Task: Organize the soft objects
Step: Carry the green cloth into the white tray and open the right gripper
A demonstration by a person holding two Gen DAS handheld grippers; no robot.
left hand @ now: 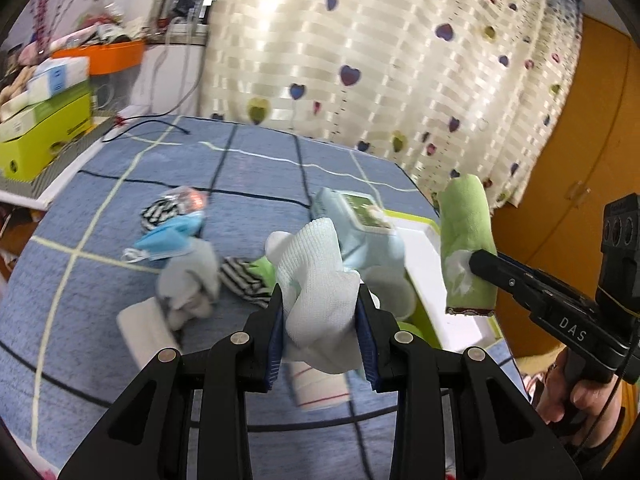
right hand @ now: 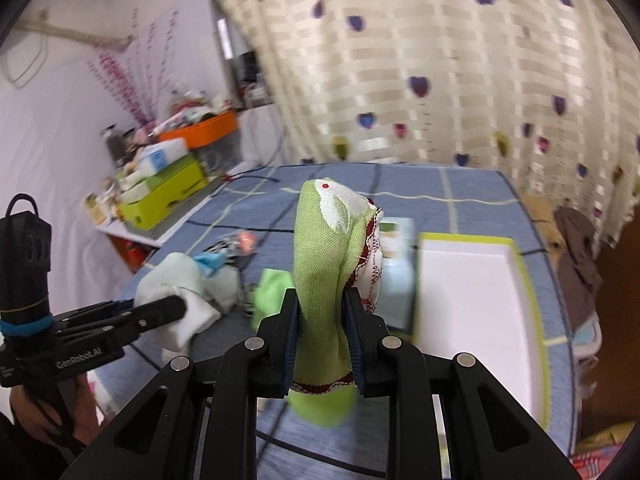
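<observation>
1. Currently, the left tongs are closed on a white knit glove. The pads pinch it at mid-length; its cuff end bunches up beyond the tips and the rest hangs below the jaws.
2. The right tongs are closed on a green cloth mitt with a white patch and red stitched edging. The pads compress it near its open end; the body stands up past the tips and the hem shows just below the jaws.
3. Both items are held clear of the blue checked bedcover.
4. A white tray with a green rim lies ahead and to the right of the right tongs, with its bare floor visible. It is judged the likely place for sorted items.
5. More soft items lie ahead and to the left of the left tongs: a blue face mask, a grey sock and striped socks.
6. Handling of the glove: light, limp and stretchy. It will fold around the pads and droop. Grip through the doubled palm area, not a single finger, which may slip free.
7. Handling of the mitt: light and somewhat stiffer, so it holds its shape above the jaws. Grip across the body near the hem, where the layers are thickest.
8. Neither item is fragile; firm pinching is unlikely to cause damage.
</observation>
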